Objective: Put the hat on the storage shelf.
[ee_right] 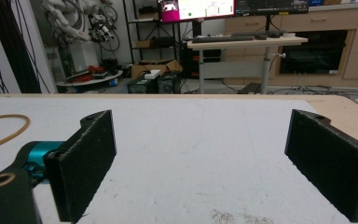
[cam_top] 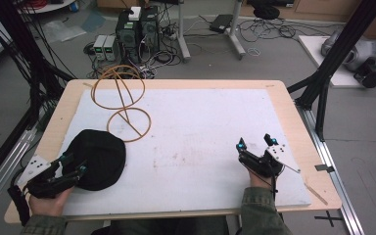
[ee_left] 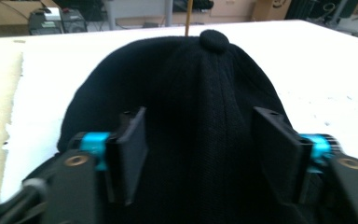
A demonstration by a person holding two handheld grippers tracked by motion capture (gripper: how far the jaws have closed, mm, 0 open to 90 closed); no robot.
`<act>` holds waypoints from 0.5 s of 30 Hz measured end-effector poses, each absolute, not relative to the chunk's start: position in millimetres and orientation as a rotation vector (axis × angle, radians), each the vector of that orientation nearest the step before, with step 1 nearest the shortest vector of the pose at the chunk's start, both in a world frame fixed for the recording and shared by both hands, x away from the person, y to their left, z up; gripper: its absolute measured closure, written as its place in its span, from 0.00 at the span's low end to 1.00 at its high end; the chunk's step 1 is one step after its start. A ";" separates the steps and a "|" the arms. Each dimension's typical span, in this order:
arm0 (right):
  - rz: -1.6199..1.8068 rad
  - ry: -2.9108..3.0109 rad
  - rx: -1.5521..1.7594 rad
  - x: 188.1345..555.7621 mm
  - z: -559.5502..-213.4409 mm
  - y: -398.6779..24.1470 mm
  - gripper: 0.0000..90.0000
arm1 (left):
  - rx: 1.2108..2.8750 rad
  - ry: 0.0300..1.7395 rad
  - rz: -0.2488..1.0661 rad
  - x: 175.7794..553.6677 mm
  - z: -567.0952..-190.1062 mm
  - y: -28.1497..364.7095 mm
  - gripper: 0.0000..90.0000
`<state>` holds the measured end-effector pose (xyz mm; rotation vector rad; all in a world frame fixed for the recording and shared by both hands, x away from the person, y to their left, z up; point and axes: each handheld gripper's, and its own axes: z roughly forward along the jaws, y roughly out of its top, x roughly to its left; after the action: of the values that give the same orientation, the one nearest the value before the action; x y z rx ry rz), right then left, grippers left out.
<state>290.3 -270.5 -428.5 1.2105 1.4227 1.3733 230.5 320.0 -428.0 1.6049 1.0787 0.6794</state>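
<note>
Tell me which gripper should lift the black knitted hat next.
Left. The left gripper already straddles the black knitted hat, its fingers on either side of the fabric. The right gripper rests open, far across the white mat.

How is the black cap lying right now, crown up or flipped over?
Crown up. The black cap shows its top button uppermost in the left gripper view and sits domed on the white mat in the high view.

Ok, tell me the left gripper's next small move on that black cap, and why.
Probably finish closing. The left gripper already straddles the black cap near its edge, fabric bunched between the pads, but they do not look clamped yet. The wire stand waits behind it; the right gripper rests open.
</note>
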 end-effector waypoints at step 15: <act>1.384 1.430 1.217 290.6 -428.9 -269.7 0.09 | 1.667 1.042 0.706 229.6 -423.2 312.1 0.94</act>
<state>290.6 -269.7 -428.9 1.2173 1.4295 1.3837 229.6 312.1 -423.2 1.6673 1.0418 0.7056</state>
